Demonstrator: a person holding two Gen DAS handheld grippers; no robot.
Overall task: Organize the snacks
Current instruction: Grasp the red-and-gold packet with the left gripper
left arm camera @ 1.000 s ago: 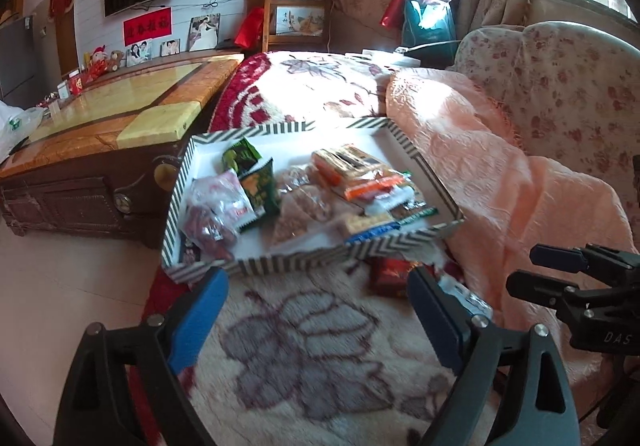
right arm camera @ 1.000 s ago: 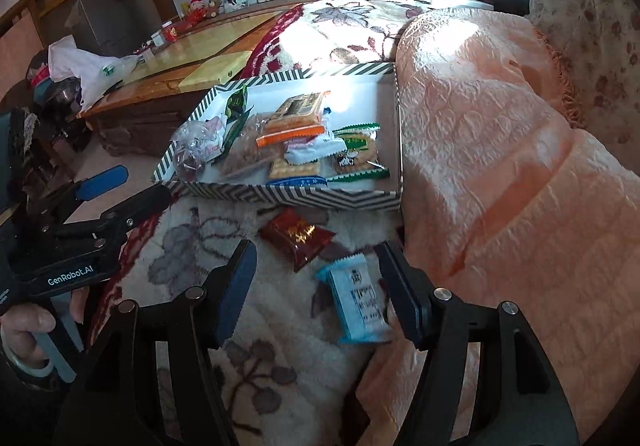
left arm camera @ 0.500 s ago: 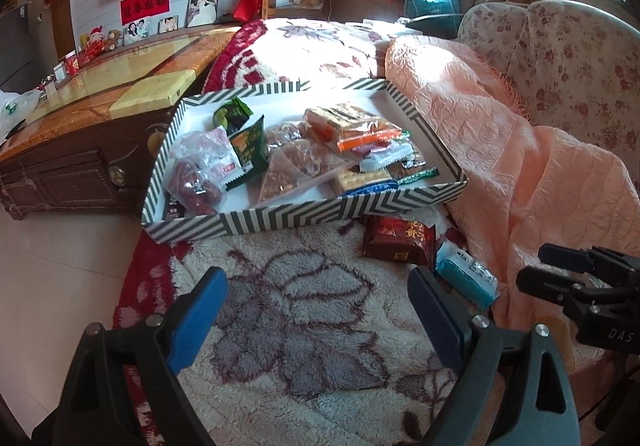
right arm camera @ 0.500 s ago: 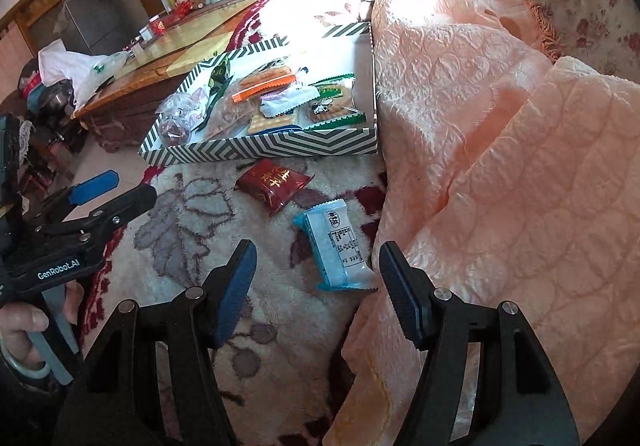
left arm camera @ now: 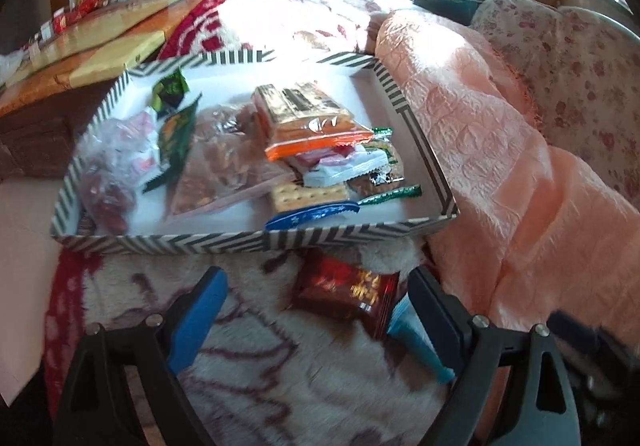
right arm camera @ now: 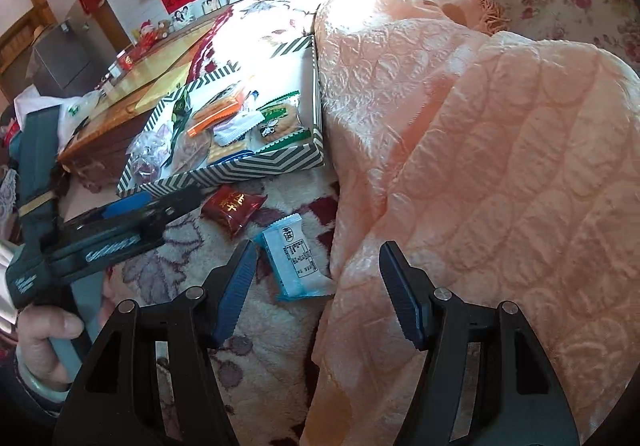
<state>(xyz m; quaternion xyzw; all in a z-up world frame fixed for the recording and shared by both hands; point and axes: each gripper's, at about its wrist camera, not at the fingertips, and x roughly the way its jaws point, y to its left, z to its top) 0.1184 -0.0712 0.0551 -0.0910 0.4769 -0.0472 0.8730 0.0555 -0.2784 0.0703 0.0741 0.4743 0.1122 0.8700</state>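
- Left wrist view: the left gripper is seen spread wide with nothing clamped; the red snack packet lies on the rug between its fingers, untouched, and the striped box of snacks sits just beyond.
- Right wrist view: the right gripper is held partly open and empty; the blue snack packet lies between its fingertips, just ahead, beside the peach blanket.

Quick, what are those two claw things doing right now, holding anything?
Left gripper: open, empty, above the red snack packet.
Right gripper: open, empty, near the blue snack packet.
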